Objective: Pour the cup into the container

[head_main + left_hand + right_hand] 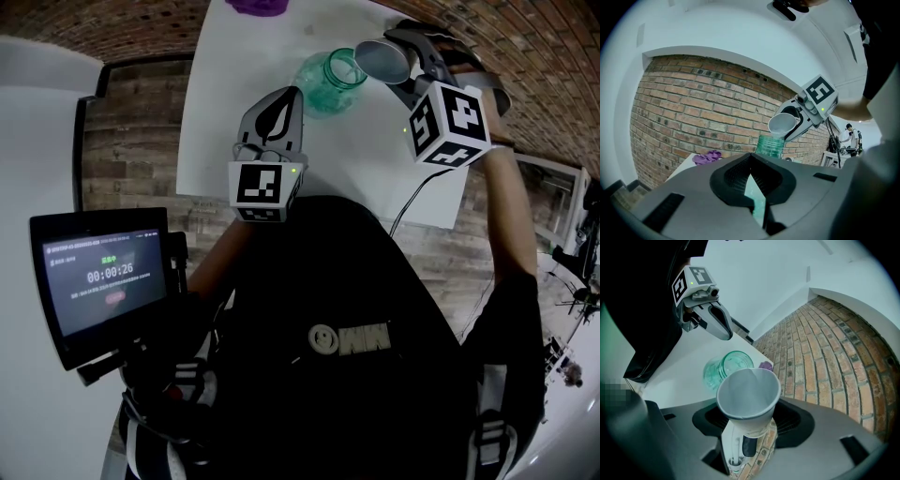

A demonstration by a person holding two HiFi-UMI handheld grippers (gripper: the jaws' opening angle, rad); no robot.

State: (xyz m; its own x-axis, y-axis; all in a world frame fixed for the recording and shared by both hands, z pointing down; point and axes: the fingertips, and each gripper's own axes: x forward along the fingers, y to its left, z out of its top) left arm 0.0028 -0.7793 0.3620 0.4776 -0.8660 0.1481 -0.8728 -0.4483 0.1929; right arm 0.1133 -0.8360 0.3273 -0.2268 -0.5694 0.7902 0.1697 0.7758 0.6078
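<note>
Head view, cup (382, 60): tipped over the mouth of the green glass jar (330, 82) on the white table (225, 141).
Head view, right gripper (398, 64): squeezes the cup.
Left gripper view, left gripper (751, 164): fingers pressed together, holding nothing, just short of the jar.
Right gripper view, cup: pale and empty-looking inside.
Job: the pour looks about finished, and nothing can be seen flowing.

Right tongs (749, 425) have the pale cup (749, 392) clamped between the jaws, its open mouth tipped toward the camera. Just past its rim, a teal glass jar (727, 369) on the white desk (679, 376). Left tongs (724, 333) hang above the jar, clear of it. A small purple thing (765, 365) sits beside the jar, with brickwork (834, 357) beyond.
</note>
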